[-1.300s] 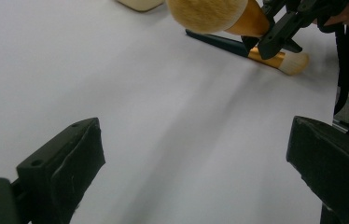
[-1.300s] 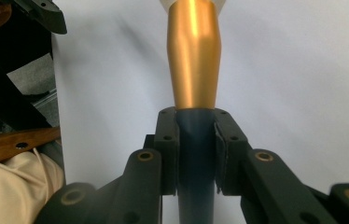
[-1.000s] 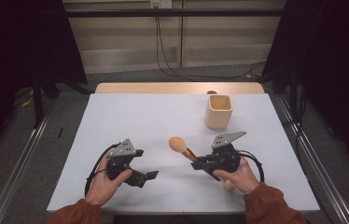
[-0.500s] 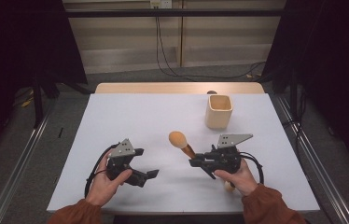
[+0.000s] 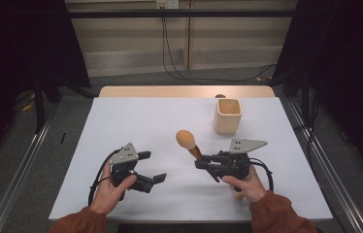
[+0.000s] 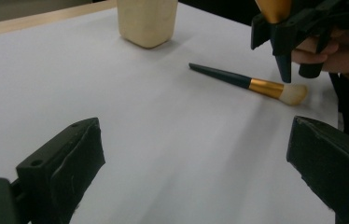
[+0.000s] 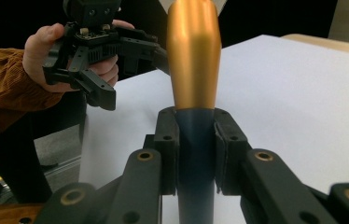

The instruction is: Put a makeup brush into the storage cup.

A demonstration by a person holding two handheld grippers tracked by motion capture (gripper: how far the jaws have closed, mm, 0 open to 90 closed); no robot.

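My right claw [image 5: 203, 163] is clamped shut on the dark handle of a large makeup brush [image 5: 186, 139]. In the right gripper view the two pads [image 7: 165, 149] press the handle from both sides, just below the gold ferrule [image 7: 193, 60].

Compared with a second ago, the brush head sits a little higher and the claw has shifted slightly towards the middle of the counter [image 5: 121, 126]. The brush now rises steeply out of the claw, with its rounded tan head up and well clear of the white surface. I take that to mean the pick-up is done and the carry has begun.

The beige square cup [image 5: 227, 116] stands upright at the far right of the counter, behind the brush and apart from it. It looks like the place the brush is meant to go. To get it there I would have to swing the brush back and over the rim, then lower it handle first.

My left claw [image 5: 153, 167] has not moved over that second. It rests low on the near left, spread wide, with nothing between its jaws.

In the left gripper view a second, slimmer makeup brush [image 6: 252, 85] lies flat on the counter. Its pale bristles are close under my right hand [image 5: 240, 182]. That one is untouched, so I judge the job about half done at best.
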